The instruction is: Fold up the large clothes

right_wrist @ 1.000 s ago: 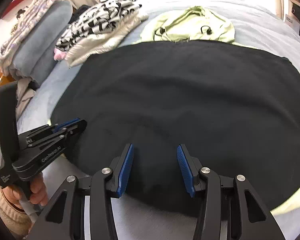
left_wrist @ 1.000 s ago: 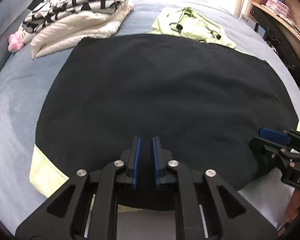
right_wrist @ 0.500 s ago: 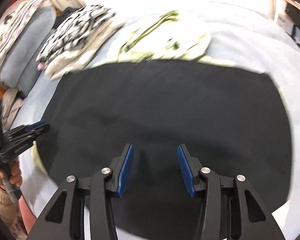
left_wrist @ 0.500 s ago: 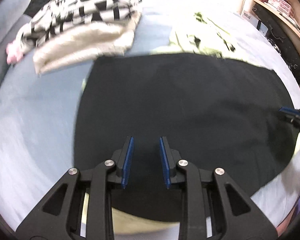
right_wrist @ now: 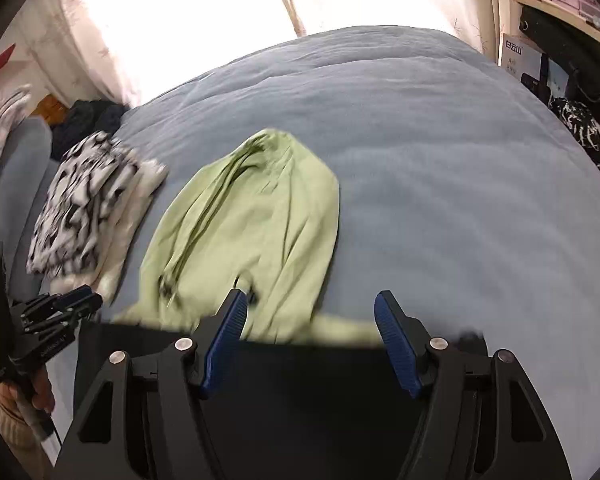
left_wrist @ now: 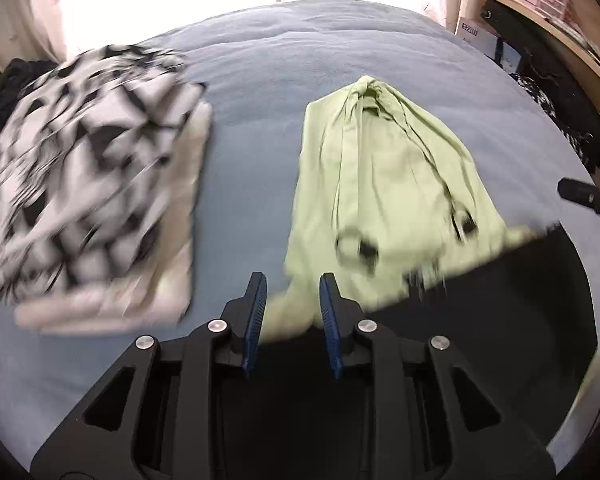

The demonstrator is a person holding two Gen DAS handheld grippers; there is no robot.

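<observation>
A large black garment [left_wrist: 480, 320] with a pale green hood [left_wrist: 384, 184] lies flat on the blue bed. In the right wrist view the black body [right_wrist: 308, 392] fills the bottom and the hood [right_wrist: 252, 240] lies beyond it. My left gripper [left_wrist: 293, 294] is open and empty over the garment's far left edge, near the hood. My right gripper [right_wrist: 310, 312] is wide open and empty over the same far edge, to the right. The left gripper also shows in the right wrist view [right_wrist: 88, 300].
A folded stack of black-and-white and cream clothes [left_wrist: 88, 200] lies left of the hood. The blue bedspread [right_wrist: 440, 160] stretches beyond. A wooden shelf with boxes [left_wrist: 540, 4] and dark items stand at the right. A bright window is behind.
Both grippers have moved forward from the garment's near hem to its far edge by the hood. The left jaws have opened from nearly shut. The right jaws have opened wider.
</observation>
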